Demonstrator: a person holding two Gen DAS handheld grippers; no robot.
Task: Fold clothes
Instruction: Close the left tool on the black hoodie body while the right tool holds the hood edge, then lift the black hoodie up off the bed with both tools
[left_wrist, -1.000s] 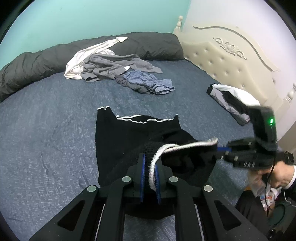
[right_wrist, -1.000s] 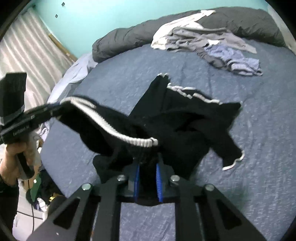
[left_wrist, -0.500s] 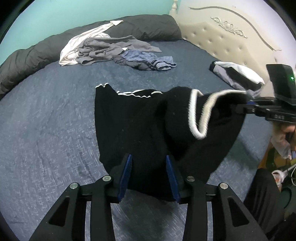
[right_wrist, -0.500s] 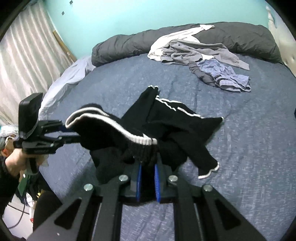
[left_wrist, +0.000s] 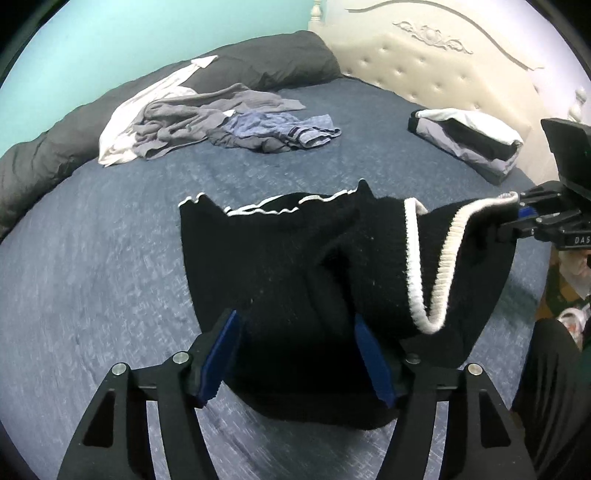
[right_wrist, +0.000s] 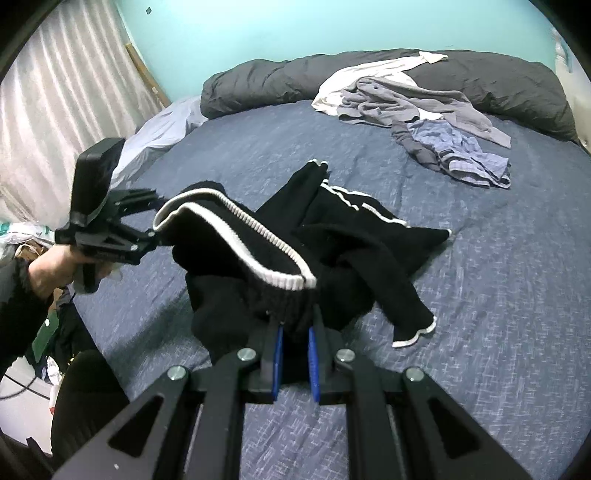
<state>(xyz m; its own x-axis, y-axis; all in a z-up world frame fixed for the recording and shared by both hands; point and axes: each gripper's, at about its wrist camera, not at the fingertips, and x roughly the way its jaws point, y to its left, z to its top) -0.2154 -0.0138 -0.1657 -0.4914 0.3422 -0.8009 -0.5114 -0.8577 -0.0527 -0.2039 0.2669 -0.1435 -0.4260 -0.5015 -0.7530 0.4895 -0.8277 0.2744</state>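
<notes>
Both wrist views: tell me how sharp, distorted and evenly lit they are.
Left wrist view: strong fisheye curve with dark corners; the headboard is washed out, and the blue bedsheet smears near the bottom edge. Right wrist view: same bowed bed edge; the black sweater loses its folds in darkness, while the curtain is pale and soft.
</notes>
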